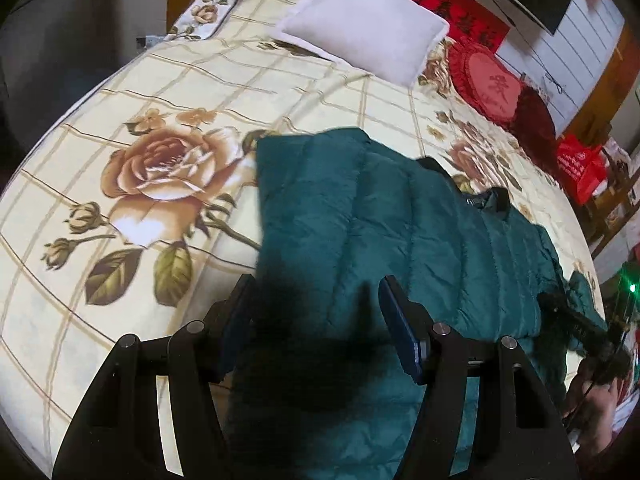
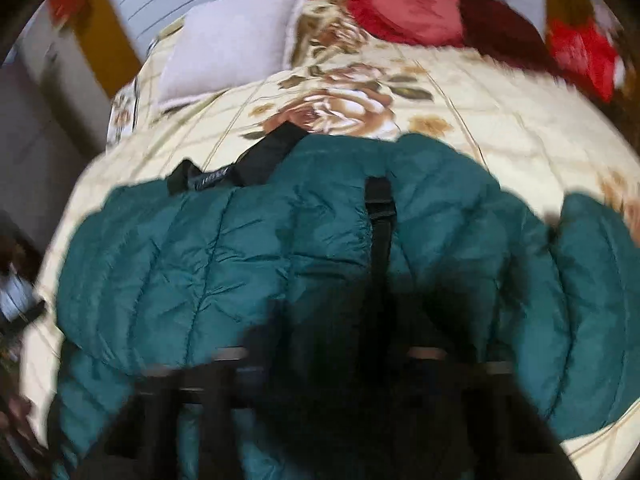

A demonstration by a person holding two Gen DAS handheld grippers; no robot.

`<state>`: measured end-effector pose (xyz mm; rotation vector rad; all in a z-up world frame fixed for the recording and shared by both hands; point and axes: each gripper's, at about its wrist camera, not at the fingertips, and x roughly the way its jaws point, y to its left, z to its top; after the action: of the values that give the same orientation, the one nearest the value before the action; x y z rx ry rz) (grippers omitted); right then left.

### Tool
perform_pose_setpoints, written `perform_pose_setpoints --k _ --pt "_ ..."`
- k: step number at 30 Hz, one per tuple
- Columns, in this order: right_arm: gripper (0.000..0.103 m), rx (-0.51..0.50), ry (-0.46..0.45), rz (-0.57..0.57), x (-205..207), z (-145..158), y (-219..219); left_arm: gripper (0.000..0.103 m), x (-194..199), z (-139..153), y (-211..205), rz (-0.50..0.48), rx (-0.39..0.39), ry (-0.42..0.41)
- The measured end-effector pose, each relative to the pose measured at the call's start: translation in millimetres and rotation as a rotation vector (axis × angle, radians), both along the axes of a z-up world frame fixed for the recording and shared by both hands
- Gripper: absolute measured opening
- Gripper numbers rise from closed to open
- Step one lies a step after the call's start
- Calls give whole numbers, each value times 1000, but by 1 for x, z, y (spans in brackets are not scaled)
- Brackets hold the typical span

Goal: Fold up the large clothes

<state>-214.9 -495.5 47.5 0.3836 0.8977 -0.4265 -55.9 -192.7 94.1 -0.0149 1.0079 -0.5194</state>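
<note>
A dark green quilted puffer jacket (image 1: 400, 220) lies spread on a floral bed sheet (image 1: 140, 160). Its black collar lining (image 1: 480, 196) shows near the top. My left gripper (image 1: 316, 312) is open above the jacket's near edge, with green fabric between the fingers but not pinched. The other gripper (image 1: 580, 324) shows at the jacket's right edge. In the right wrist view the jacket (image 2: 240, 248) fills the middle, with a black zipper strip (image 2: 380, 216). My right gripper (image 2: 332, 344) is blurred and dark over the jacket; its jaws look spread apart.
A white pillow (image 1: 360, 28) lies at the head of the bed. A red heart cushion (image 1: 492, 80) and a dark red cushion (image 1: 536, 116) lie beside it. A red bag (image 1: 580, 164) stands off the bed to the right.
</note>
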Motion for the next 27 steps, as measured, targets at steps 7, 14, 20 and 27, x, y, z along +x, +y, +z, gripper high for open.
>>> perform_pose_setpoints --k 7,14,20,27 --pt "15 -112 2 -96 -7 10 -19 63 11 1 4 56 -35 7" --pt "75 -65 -61 -93 -16 28 -13 63 13 -14 -25 34 11 -21" --pt "81 -217 -65 31 2 51 39 63 18 -25 -39 61 35 -58" --pt "79 -129 -5 42 54 10 37 65 24 -40 -54 57 110 -84"
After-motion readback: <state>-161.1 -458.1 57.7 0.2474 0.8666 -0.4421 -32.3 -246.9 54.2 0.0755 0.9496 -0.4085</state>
